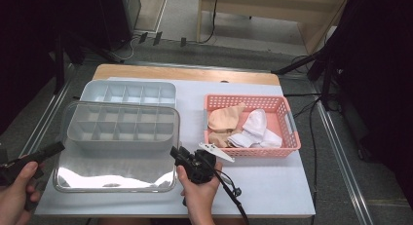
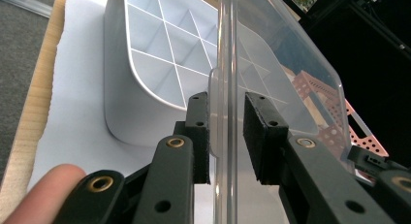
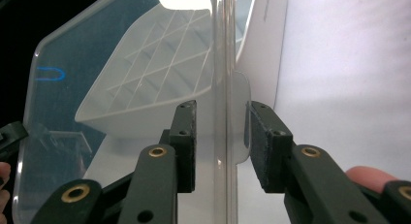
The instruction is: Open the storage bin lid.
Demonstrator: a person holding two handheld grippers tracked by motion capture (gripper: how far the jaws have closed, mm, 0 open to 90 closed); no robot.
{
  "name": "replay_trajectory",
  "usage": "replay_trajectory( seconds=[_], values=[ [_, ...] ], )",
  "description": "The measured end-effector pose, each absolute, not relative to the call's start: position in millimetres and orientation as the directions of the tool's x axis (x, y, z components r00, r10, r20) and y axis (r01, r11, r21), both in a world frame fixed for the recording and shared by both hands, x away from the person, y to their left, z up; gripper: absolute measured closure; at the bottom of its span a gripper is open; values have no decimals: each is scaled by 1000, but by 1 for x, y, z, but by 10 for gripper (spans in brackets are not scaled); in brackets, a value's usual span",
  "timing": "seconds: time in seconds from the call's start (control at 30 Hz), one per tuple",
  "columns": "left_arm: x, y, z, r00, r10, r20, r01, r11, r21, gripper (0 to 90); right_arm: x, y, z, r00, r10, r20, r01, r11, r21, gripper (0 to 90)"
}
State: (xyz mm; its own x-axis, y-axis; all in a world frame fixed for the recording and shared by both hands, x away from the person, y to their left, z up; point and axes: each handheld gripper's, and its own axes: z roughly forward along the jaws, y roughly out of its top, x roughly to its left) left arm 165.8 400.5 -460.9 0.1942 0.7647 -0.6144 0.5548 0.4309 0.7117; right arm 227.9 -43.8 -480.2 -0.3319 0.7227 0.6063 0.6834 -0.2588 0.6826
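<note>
High view shows a clear plastic lid (image 1: 115, 174) at lower left of the frame, held by its two ends between the left gripper (image 1: 53, 149) at the far left edge and the right gripper (image 1: 179, 154) at lower centre. Left gripper view has the left gripper (image 2: 227, 132) with its jaws parted a little, the lid's edge (image 2: 225, 64) standing upright between the pads; one pad (image 2: 201, 136) touches the plastic while the other (image 2: 259, 136) sits just beside it, so I cannot tell whether the grip is fully clenched. Right gripper view has the right gripper (image 3: 222, 136) with jaws parted wider, the lid's rim and small tab (image 3: 241, 117) between them with a gap at each side, so it is released rather than pinching.

Two grey divided trays (image 1: 122, 123) (image 1: 127, 92) lie in the upper left, one under the lid. One pink basket (image 1: 287, 137) sits at centre right, holding a beige sock (image 1: 225, 119) and a white sock (image 1: 255, 127).
</note>
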Motion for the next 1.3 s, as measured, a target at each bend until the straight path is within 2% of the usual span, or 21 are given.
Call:
replay_trajectory(
  seconds=[0.63,1.3],
  values=[
    [132,408,-482,175,765,-620,583,427,691,743,199,-39,-498,-293,716,634,753,-235,614,675],
    [103,419,-507,133,760,-636,601,448,662,740,182,-25,-518,-294,731,616,785,-183,591,671]
  ],
)
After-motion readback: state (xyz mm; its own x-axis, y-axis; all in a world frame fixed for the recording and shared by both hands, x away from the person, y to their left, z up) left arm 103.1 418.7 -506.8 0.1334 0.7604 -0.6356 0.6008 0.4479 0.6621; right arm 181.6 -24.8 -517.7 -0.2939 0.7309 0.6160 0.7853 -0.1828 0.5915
